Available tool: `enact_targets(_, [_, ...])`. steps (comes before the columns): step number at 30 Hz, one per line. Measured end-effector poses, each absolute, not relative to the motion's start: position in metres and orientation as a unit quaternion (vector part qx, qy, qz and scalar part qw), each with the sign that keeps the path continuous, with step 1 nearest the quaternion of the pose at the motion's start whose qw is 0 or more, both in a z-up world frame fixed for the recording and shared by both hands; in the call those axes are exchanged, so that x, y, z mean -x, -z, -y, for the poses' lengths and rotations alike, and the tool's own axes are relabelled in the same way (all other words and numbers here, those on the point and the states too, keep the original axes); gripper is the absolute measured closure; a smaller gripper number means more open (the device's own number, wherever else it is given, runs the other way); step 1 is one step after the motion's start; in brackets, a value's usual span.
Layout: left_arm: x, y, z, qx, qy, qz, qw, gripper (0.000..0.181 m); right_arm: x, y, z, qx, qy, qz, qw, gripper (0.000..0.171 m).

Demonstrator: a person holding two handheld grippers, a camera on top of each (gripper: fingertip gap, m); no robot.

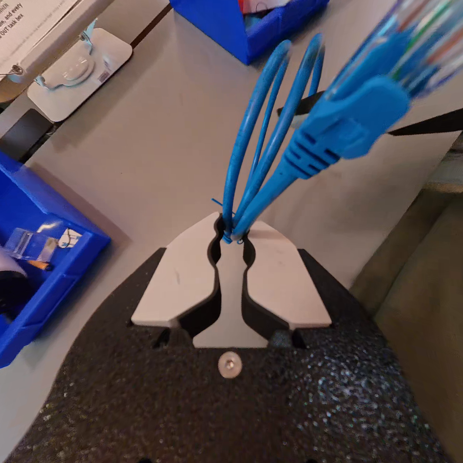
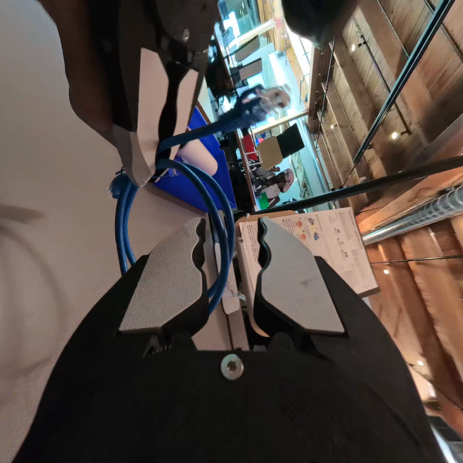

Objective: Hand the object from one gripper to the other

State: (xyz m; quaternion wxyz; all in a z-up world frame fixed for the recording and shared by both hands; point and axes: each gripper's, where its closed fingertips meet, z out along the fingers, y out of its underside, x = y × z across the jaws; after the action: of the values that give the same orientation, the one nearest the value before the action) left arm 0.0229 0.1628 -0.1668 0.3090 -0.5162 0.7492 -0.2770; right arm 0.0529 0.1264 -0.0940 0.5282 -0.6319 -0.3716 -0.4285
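A coiled blue network cable [image 1: 253, 140], bound with a thin tie, stands up from my left gripper [image 1: 233, 228], which is shut on the bundle at the tie. One plug [image 1: 350, 130] sticks out blurred at the upper right. In the right wrist view my right gripper [image 2: 230, 225] is open. One loop of the cable [image 2: 125, 238] hangs in the gap between its fingers [image 2: 172, 270], close to the left one. The left gripper [image 2: 160, 160] shows at the upper left there, pinching the bundle. Black tips of the right gripper [image 1: 426, 125] show behind the cable in the left wrist view.
A blue bin [image 1: 37, 225] with small parts sits at the left and another blue bin [image 1: 225, 30] at the back. A white scale-like device [image 1: 80, 72] and a printed sheet [image 1: 30, 22] stand at the back left. The table edge [image 1: 370, 263] runs along the right.
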Motion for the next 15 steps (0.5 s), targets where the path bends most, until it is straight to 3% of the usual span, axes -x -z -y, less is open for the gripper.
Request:
enact_targets(2, [-0.022, 0.168, -0.162, 0.513, 0.257, -0.756, 0.316, 0.169, -0.05, 0.1, -0.129, 0.627, 0.446, 0.389, 0.507, 0.135])
enact_targets(5, [-0.023, 0.167, -0.155, 0.509, 0.27, -0.756, 0.309, 0.169, -0.05, 0.099, -0.131, 0.605, 0.478, 0.395, 0.499, 0.162])
enact_targets(10, [-0.03, 0.135, -0.161, 0.477, 0.318, -0.716, 0.397, 0.167, -0.068, 0.087, -0.129, 0.607, 0.503, 0.329, 0.52, 0.166])
enact_targets(12, [-0.03, 0.111, -0.154, 0.446, 0.376, -0.691, 0.427, 0.144, -0.079, 0.073, -0.124, 0.618, 0.46, 0.257, 0.583, 0.166])
enact_targets(15, [-0.027, 0.076, -0.151, 0.418, 0.455, -0.634, 0.465, 0.124, -0.102, 0.054, -0.109, 0.633, 0.376, 0.135, 0.663, 0.165])
